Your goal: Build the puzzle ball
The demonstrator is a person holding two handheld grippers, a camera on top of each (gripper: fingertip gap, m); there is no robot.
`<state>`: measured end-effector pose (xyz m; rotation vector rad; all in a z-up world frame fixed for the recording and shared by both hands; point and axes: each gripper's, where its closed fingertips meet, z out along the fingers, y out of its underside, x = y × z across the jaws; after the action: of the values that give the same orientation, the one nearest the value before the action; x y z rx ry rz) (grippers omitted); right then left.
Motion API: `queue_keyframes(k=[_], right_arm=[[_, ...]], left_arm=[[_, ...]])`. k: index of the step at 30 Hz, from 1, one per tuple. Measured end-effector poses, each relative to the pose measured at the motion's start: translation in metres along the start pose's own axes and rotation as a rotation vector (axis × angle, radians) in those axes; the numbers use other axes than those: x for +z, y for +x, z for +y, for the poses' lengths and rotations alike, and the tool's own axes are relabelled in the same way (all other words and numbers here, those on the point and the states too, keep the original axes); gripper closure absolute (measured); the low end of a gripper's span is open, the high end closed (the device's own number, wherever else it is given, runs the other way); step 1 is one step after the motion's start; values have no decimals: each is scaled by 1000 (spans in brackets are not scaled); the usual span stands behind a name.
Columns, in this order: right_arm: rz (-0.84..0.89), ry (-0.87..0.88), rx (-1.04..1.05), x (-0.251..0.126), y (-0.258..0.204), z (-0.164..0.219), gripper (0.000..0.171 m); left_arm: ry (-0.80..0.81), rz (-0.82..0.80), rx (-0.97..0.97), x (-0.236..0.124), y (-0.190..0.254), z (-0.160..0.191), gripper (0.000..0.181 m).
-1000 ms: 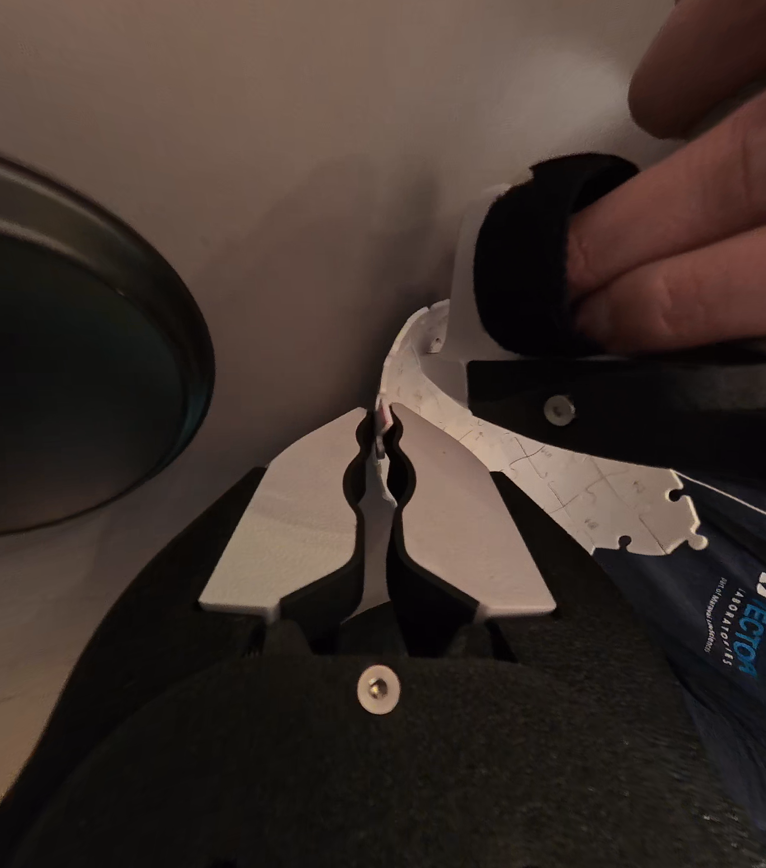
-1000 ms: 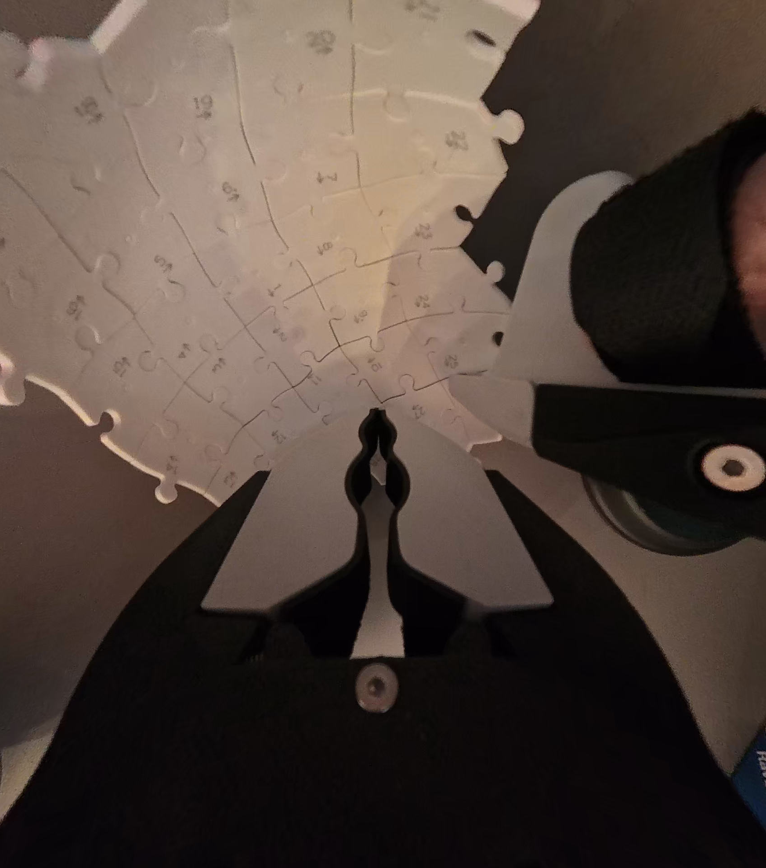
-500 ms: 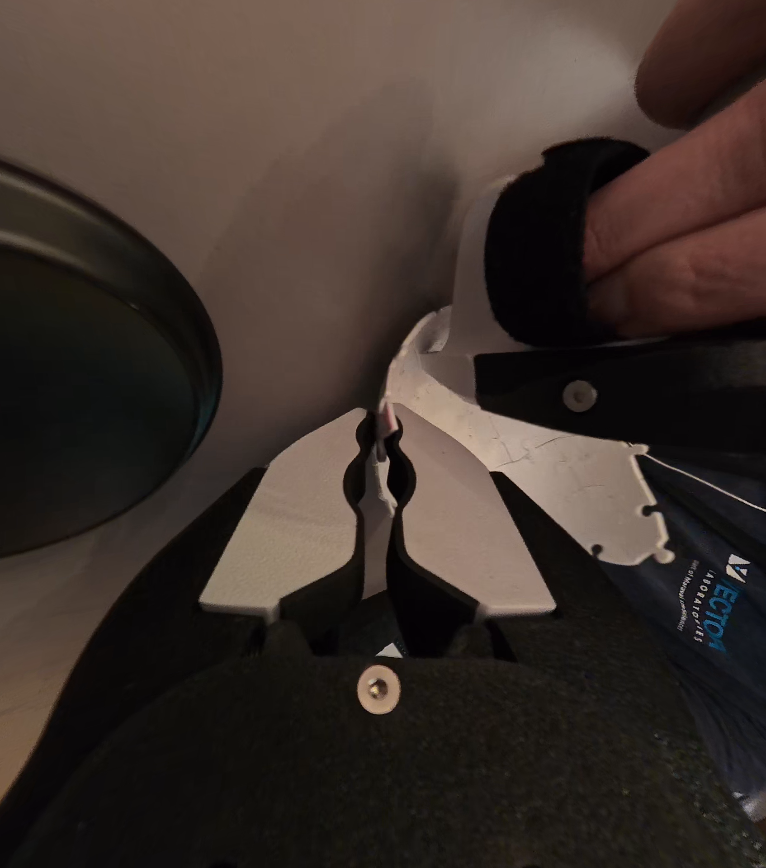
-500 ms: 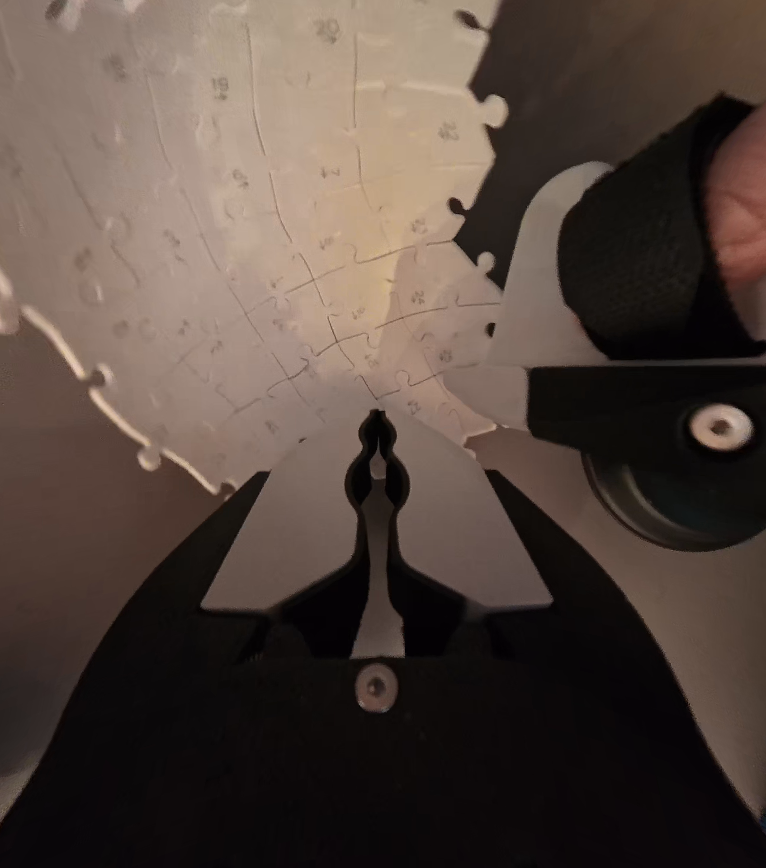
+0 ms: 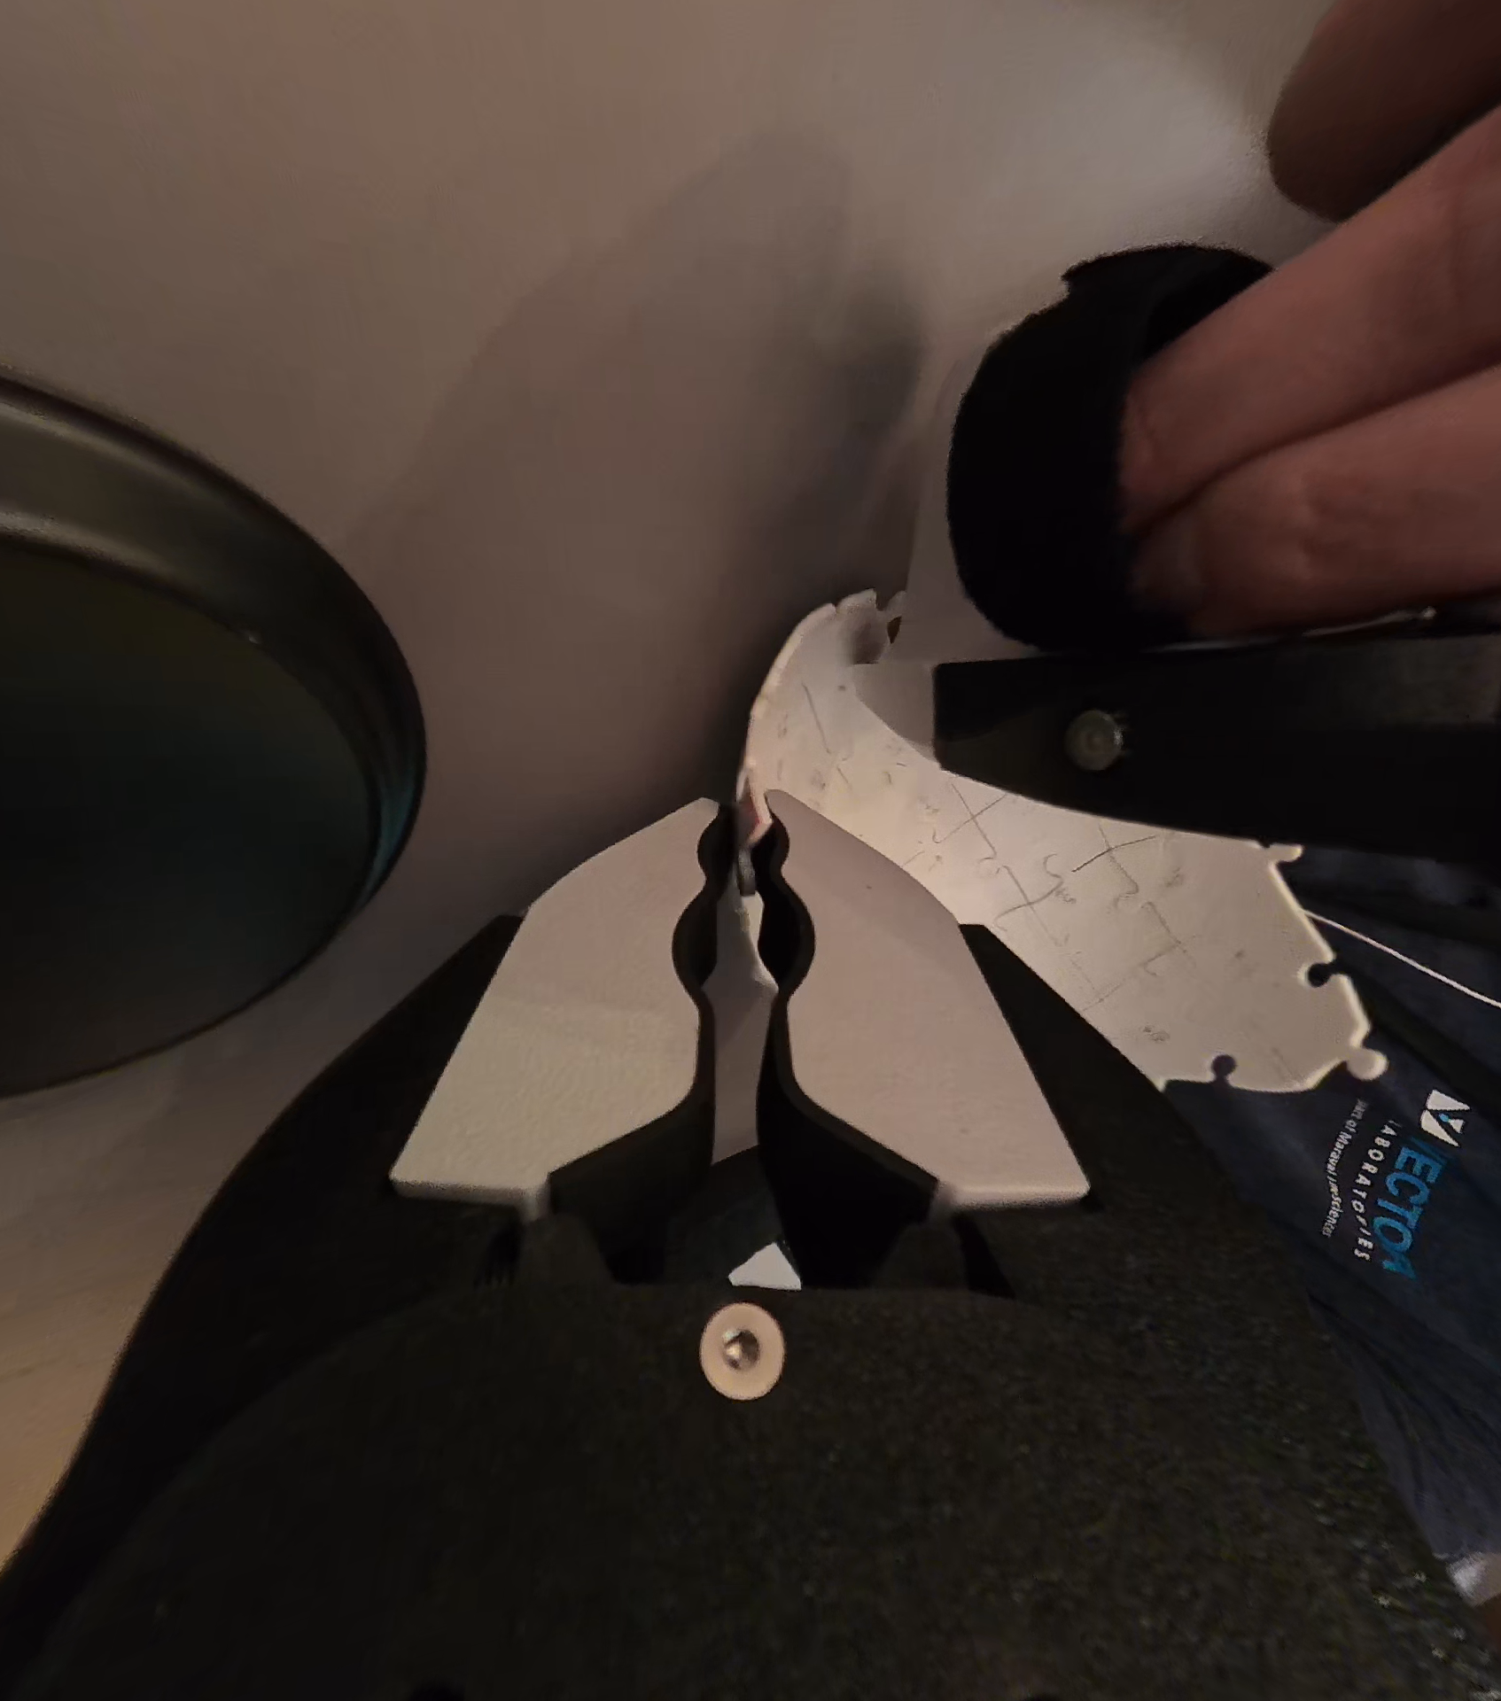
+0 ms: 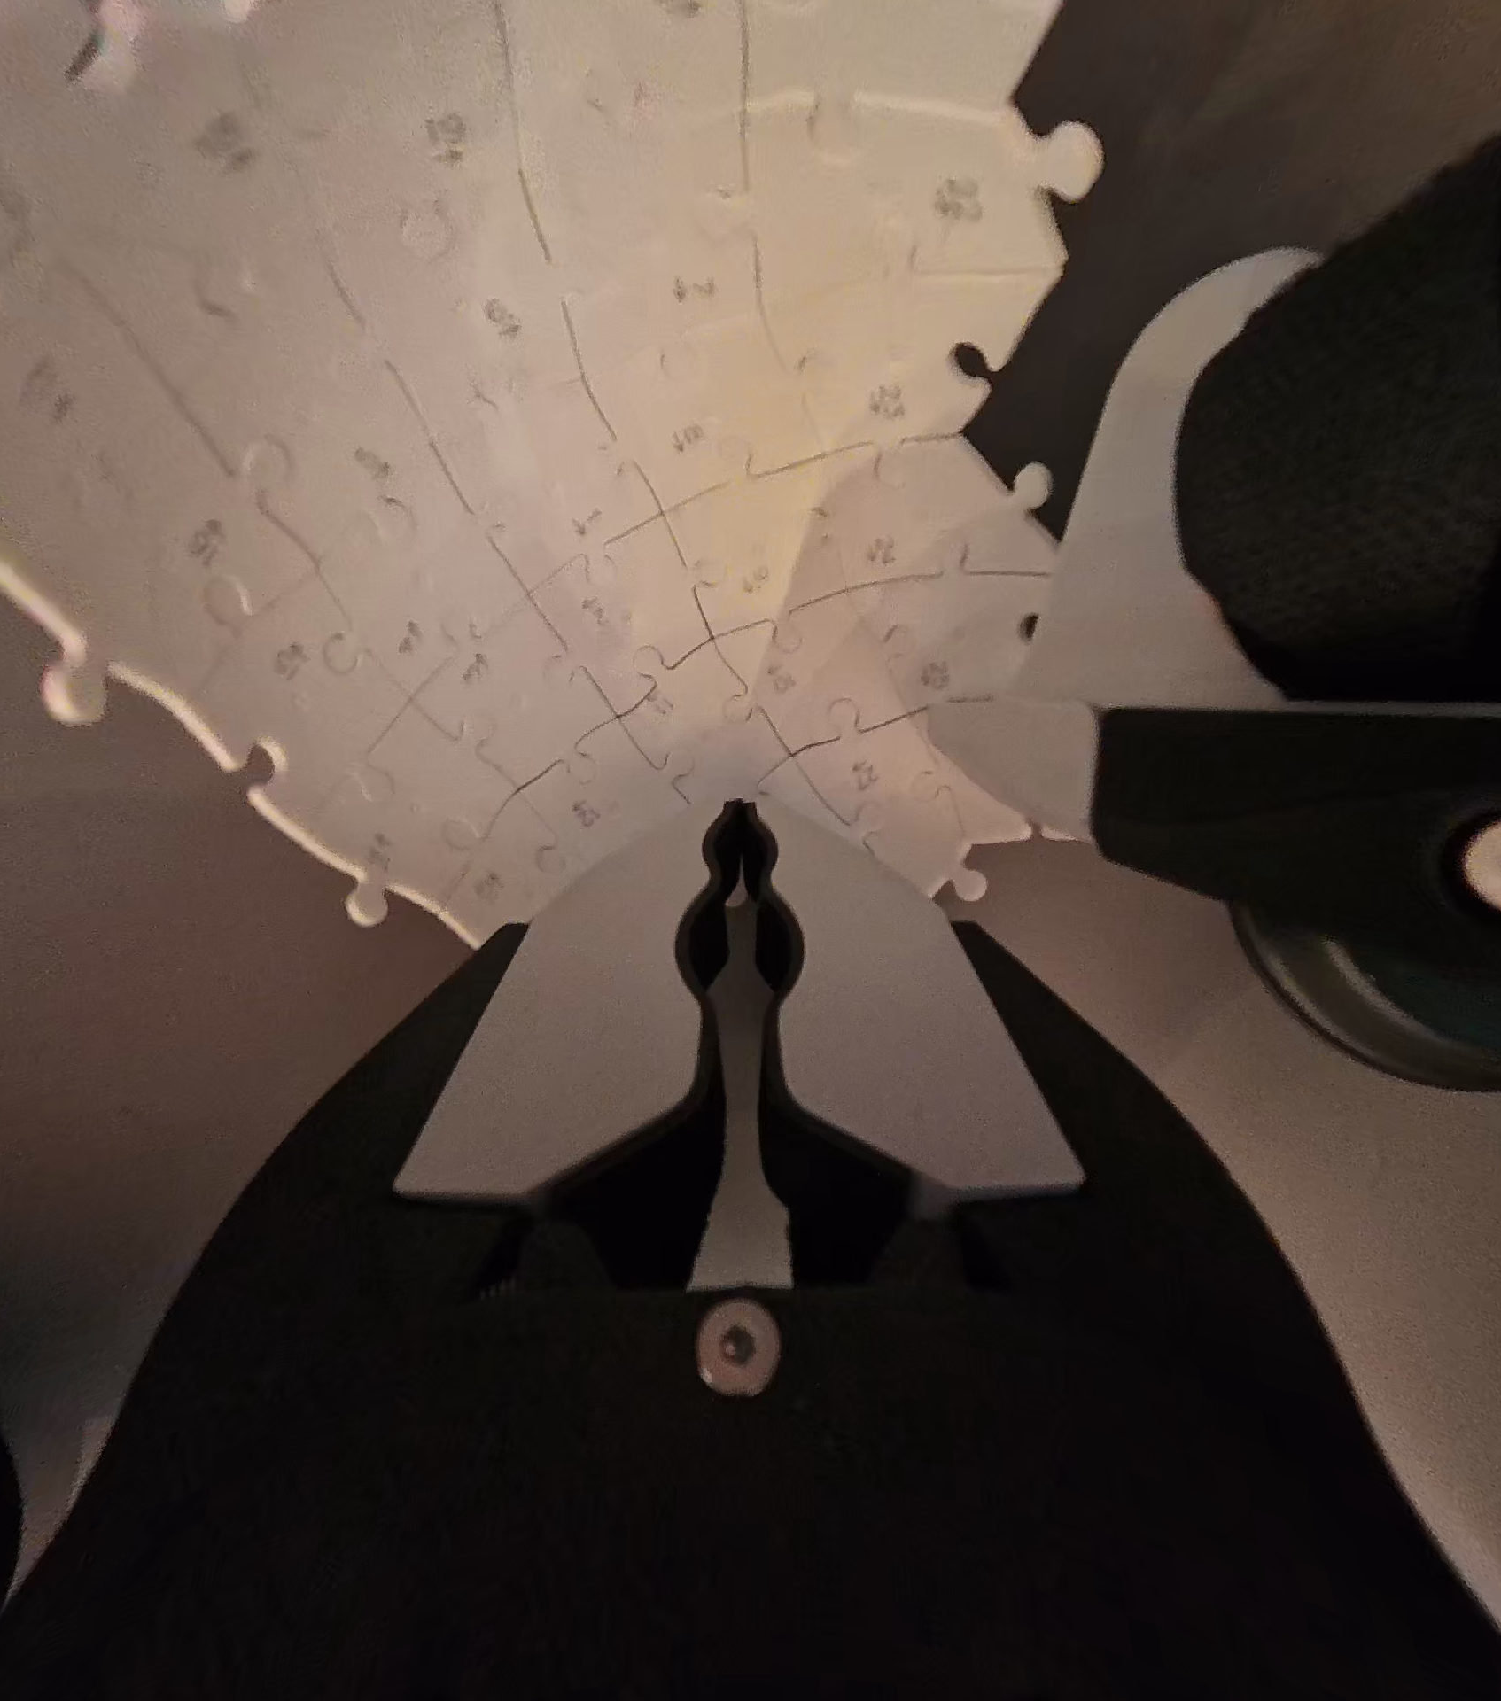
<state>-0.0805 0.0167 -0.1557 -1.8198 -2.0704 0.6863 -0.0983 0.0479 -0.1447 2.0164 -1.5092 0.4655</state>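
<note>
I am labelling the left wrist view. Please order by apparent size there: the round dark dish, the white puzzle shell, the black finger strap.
1. Round dark dish, cut off by the left edge.
2. White puzzle shell, partly hidden behind the other tool.
3. Black finger strap.
Nearness to the wide-angle camera may distort these sizes.

Puzzle shell swung back, nearer the right wrist camera.

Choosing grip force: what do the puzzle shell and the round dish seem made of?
Puzzle shell: likely thin matte white plastic; it curves and glows where light passes through. Round dish: probably dark metal or glass, given its glossy rim highlights; too dim to say.
</note>
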Motion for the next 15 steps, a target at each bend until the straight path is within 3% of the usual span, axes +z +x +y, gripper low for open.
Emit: queue_keyframes(k=[8,12,15], right_arm=[[-9,22,3,0,0,-2,170],[53,163,-8,-12,10,-23,170],[110,133,-31,-12,15,-23,170]], left_arm=[[-2,-7,3,0,0,-2,179],[9,15,9,3,2,-1,178],[17,25,9,3,2,-1,179]])
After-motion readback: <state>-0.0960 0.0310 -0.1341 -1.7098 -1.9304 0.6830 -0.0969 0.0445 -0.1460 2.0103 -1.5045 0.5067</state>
